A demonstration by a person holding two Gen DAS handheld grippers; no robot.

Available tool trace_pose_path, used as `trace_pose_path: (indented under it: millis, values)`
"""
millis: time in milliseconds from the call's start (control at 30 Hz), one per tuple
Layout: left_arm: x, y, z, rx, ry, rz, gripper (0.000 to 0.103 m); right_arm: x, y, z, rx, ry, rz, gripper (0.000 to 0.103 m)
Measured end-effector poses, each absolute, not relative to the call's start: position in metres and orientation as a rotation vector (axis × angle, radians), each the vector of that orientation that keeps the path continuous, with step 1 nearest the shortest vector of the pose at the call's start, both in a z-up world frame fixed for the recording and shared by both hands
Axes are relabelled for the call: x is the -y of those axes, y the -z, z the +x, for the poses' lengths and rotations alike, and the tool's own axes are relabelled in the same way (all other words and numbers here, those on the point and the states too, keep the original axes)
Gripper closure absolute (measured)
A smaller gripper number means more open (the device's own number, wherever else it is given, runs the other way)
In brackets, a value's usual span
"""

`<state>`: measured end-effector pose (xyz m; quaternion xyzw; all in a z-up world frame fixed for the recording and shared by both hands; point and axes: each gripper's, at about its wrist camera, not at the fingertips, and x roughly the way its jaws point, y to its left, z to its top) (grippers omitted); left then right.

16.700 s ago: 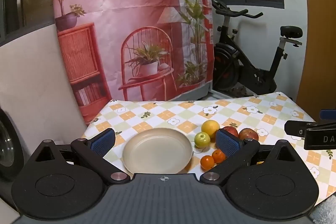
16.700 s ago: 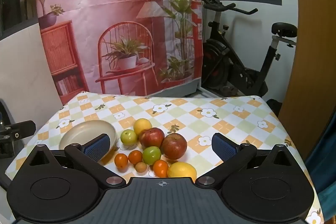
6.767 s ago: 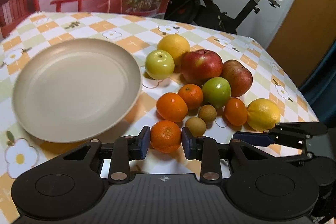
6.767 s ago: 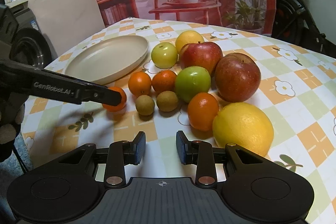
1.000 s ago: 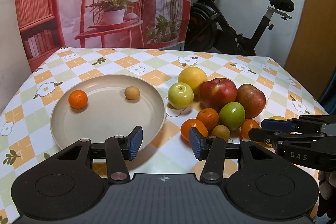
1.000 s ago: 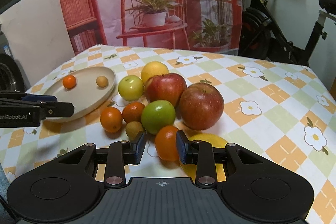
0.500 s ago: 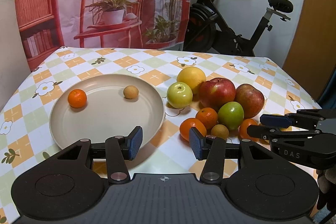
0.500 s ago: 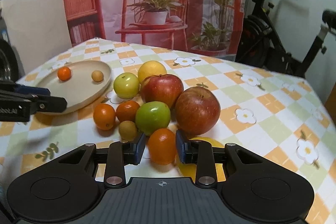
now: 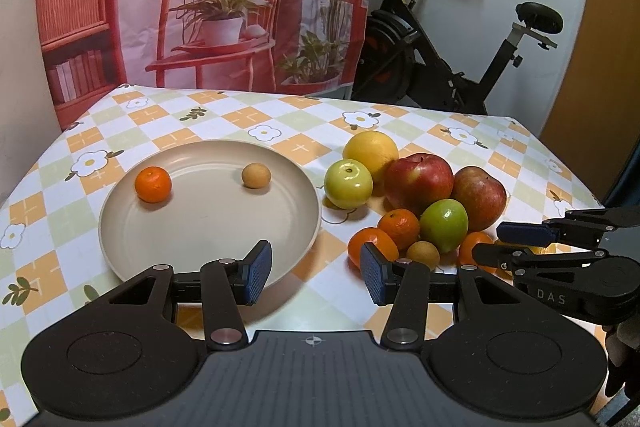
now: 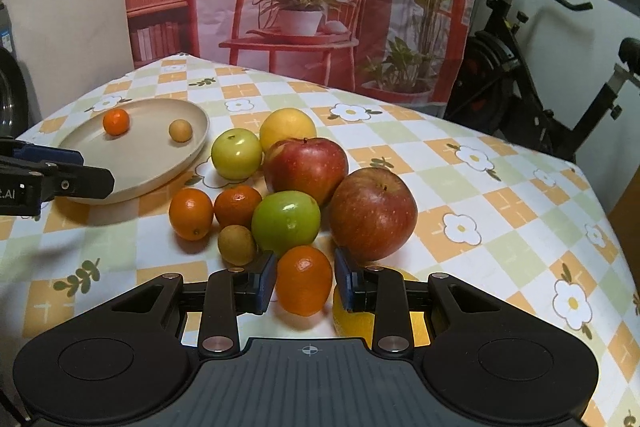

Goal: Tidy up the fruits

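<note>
A beige plate point(image 9: 200, 223) point(image 10: 132, 175) holds a small orange point(image 9: 153, 183) and a brown longan point(image 9: 256, 175). Right of it lies the fruit pile: a yellow orange point(image 9: 370, 149), a yellow-green apple point(image 9: 347, 183), two red apples point(image 10: 306, 163) point(image 10: 372, 213), a green apple point(image 10: 286, 221), small oranges point(image 10: 191, 213) and a longan point(image 10: 237, 244). My right gripper point(image 10: 305, 281) point(image 9: 486, 243) is shut on a small orange point(image 10: 305, 285) in front of a lemon point(image 10: 358, 319). Over the plate's near rim my left gripper point(image 9: 316, 269) point(image 10: 80, 167) stands open with nothing in it.
A checked flower tablecloth point(image 9: 460, 135) covers the table. Its right edge point(image 10: 612, 227) and far edge are close to the fruit. An exercise bike point(image 9: 460, 59) and a printed backdrop point(image 9: 208, 7) stand behind the table.
The right wrist view has rolled, so the table now looks tilted, and the small orange has stayed between its pads. The left gripper has kept still.
</note>
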<state>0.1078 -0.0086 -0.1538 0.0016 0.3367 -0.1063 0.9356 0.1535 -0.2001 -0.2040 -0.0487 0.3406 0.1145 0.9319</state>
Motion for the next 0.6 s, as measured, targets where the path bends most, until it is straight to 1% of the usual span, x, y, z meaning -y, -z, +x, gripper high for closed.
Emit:
trace_pose_path:
  millis: [100, 167, 300, 500, 600]
  values:
    - [0.007, 0.154, 0.108, -0.688, 0.222, -0.005, 0.051, 0.197, 0.204, 0.155, -0.732, -0.263, -0.102, 0.073]
    - [0.006, 0.155, 0.109, -0.687, 0.225, -0.011, 0.052, 0.195, 0.203, 0.156, -0.750, -0.261, -0.115, 0.075]
    - [0.003, 0.157, 0.109, -0.692, 0.227, -0.025, 0.052, 0.194, 0.201, 0.163, -0.781, -0.251, -0.130, 0.075]
    - [-0.001, 0.158, 0.108, -0.693, 0.234, -0.043, 0.052, 0.187, 0.204, 0.168, -0.785, -0.232, -0.192, 0.074]
    - [-0.002, 0.158, 0.108, -0.692, 0.237, -0.048, 0.052, 0.185, 0.205, 0.170, -0.785, -0.223, -0.212, 0.072]
